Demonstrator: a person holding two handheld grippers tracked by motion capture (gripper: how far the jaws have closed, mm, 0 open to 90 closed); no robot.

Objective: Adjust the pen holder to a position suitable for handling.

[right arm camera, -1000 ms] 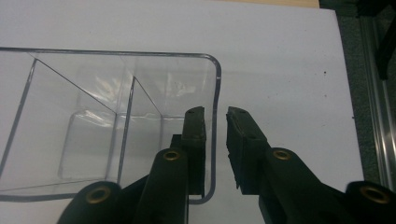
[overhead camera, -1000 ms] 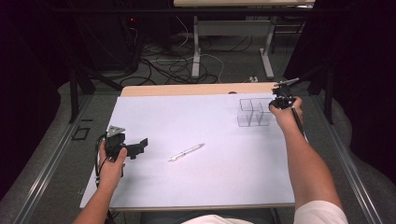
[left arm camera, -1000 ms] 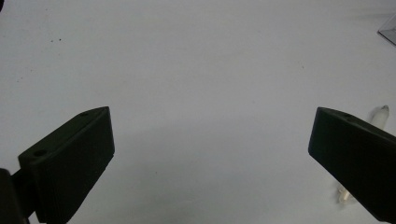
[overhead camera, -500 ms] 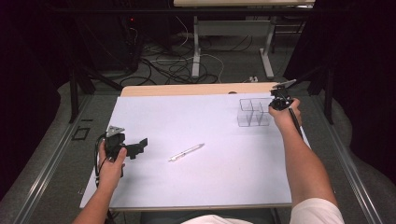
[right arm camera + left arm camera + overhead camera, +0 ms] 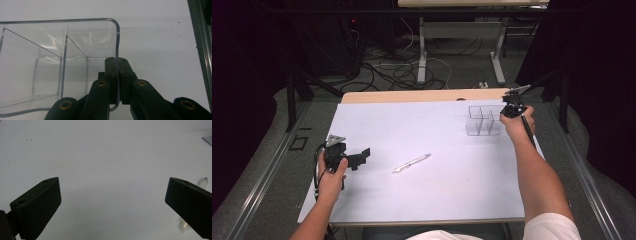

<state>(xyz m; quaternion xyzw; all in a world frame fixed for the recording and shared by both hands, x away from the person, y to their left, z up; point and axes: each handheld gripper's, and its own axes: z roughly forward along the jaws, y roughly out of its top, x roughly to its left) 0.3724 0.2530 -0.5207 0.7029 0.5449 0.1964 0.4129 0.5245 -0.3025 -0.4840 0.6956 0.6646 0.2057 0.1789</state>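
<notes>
A clear plastic box with compartments point(image 5: 483, 120) stands at the far right of the white table point(image 5: 432, 195). My right gripper point(image 5: 511, 109) is shut on the box's right wall point(image 5: 117, 45), the jaws pinching the thin rim between them point(image 5: 117, 72). A clear pen point(image 5: 411, 163) lies near the table's middle. At the left, my left gripper point(image 5: 360, 157) is held low over the table with its jaws wide apart and nothing between them point(image 5: 112, 200). The pen's end point(image 5: 203, 183) peeks out behind the right jaw.
Bare white surface surrounds the pen and lies between the two hands. A wooden strip point(image 5: 412, 96) edges the table's far side. Beyond it are cables point(image 5: 382, 65) on the floor and desk legs point(image 5: 422, 50). Metal rails point(image 5: 257, 185) run along both sides.
The right hand with its gripper has shifted slightly toward the far right beside the box. The left gripper and the pen have stayed put.
</notes>
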